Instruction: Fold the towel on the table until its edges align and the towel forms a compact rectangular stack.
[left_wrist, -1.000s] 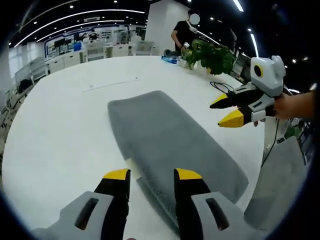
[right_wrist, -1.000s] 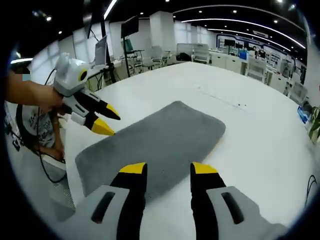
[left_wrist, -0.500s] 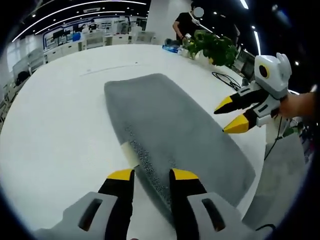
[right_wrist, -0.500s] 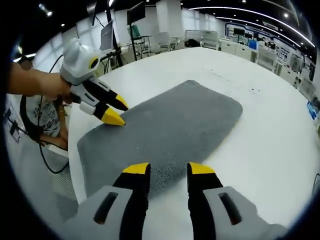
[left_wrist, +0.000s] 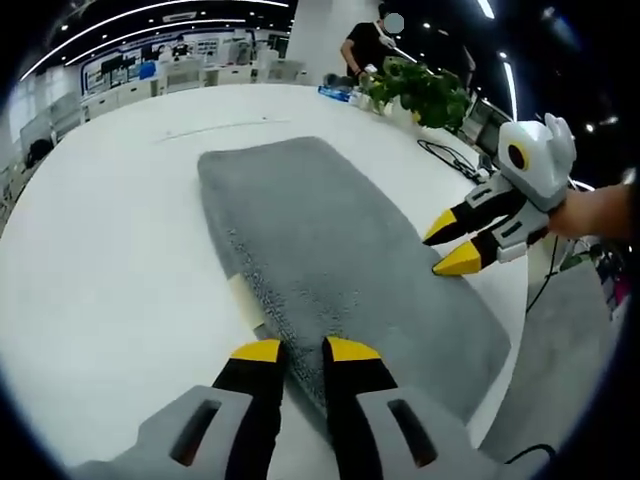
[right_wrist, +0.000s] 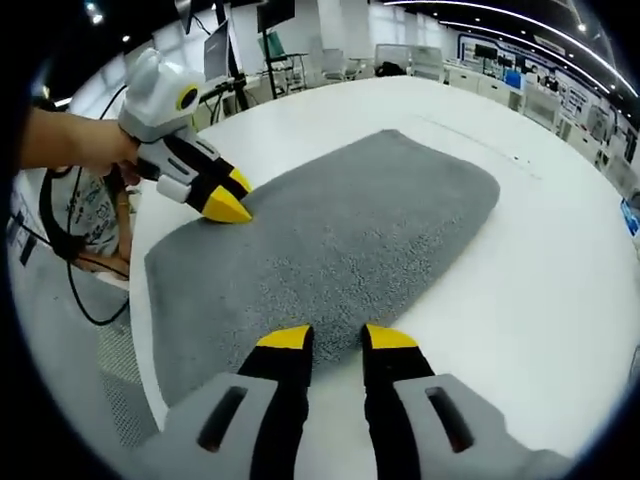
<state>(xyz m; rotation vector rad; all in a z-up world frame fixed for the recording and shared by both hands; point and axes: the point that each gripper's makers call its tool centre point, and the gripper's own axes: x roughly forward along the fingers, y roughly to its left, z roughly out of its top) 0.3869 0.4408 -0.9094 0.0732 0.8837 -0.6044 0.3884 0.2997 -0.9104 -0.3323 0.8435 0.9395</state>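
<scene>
A grey towel (left_wrist: 330, 250) lies flat on the round white table (left_wrist: 110, 250), and it also reaches up the right gripper view as the towel (right_wrist: 340, 230). My left gripper (left_wrist: 303, 350) sits low at one long edge, its jaws narrowed with the towel's hem between the yellow tips and a small gap left. From the right gripper view, the left gripper (right_wrist: 228, 196) rests on the far edge. My right gripper (right_wrist: 337, 338) straddles the opposite long edge, jaws likewise narrowed but apart. In the left gripper view, the right gripper (left_wrist: 451, 245) touches the towel's right edge.
A potted plant (left_wrist: 420, 95) and a blue item (left_wrist: 335, 92) stand at the table's far side, with a person behind them. A black cable (left_wrist: 445, 155) lies near the table rim. A person's hand (right_wrist: 70, 145) holds the left gripper. Office desks fill the background.
Both grippers have dropped down and forward onto the towel's opposite long edges. The jaws of each have drawn closer together around the hem. The towel itself lies as before.
</scene>
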